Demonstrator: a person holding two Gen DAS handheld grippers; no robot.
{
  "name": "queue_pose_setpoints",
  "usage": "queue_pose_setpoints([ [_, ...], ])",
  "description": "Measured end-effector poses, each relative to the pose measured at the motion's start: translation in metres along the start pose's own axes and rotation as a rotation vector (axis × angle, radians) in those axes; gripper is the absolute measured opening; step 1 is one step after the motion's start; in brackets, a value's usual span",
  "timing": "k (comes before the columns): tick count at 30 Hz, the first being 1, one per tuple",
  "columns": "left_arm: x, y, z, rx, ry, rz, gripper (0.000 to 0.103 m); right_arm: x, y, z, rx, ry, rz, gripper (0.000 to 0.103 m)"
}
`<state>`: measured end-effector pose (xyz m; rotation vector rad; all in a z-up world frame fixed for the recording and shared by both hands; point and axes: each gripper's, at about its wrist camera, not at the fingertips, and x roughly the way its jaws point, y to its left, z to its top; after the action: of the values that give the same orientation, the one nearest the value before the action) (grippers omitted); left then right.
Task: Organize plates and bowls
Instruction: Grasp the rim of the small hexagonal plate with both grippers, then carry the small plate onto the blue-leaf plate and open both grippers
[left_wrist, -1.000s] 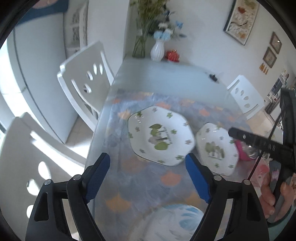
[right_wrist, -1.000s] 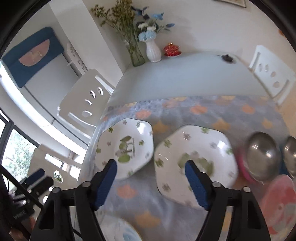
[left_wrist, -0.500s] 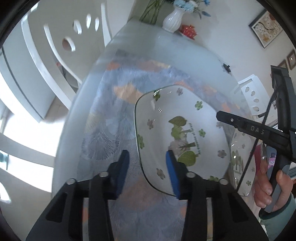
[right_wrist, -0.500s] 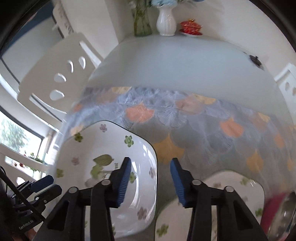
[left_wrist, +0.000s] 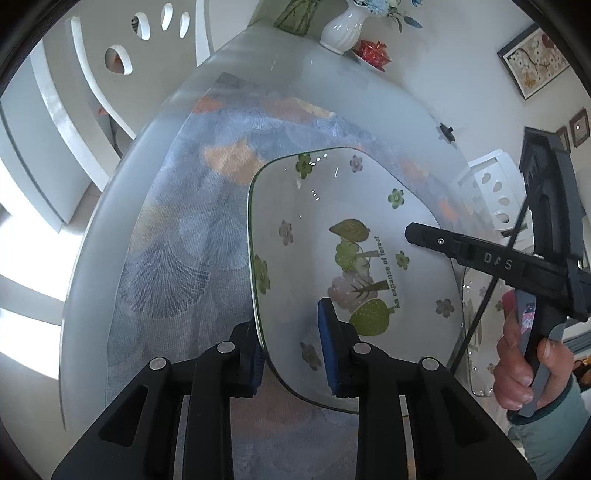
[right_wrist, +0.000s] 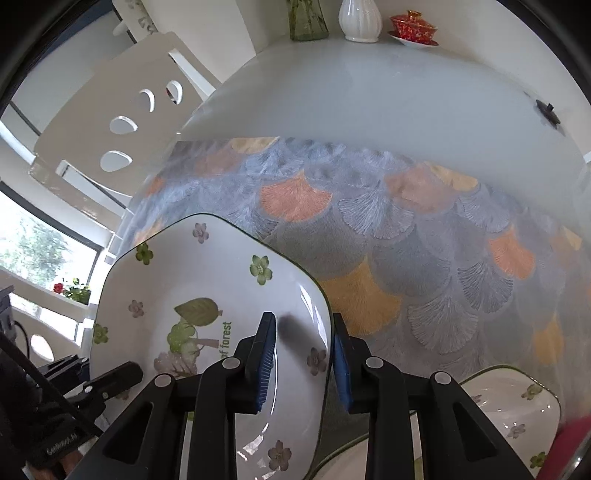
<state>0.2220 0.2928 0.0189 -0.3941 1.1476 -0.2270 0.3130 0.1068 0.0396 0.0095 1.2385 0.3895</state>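
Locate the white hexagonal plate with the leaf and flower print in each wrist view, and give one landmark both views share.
Left wrist: the white hexagonal plate with the leaf and flower print fills centre to right; the left gripper straddles its near rim.
Right wrist: it lies lower left; the right gripper straddles its right rim.
Shared landmark: the white ribbed vase at the table's far end.

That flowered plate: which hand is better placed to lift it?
Neither alone. The left hand-held gripper and right hand-held gripper each straddle opposite rims of the plate, so probably both together.
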Motion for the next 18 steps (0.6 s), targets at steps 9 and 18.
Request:
queue_pose_setpoints([
  [9,-0.012,0.013,-0.011,-0.056,-0.016,0.027,0.023,-0.014,0.011,-0.026,0.041,-0.025,0.061,0.028],
  [18,-0.035,0.022,-0.037,-0.075,-0.024,0.024,0.023,-0.036,0.036,-0.057,0.061,-0.059,0.079,0.028],
])
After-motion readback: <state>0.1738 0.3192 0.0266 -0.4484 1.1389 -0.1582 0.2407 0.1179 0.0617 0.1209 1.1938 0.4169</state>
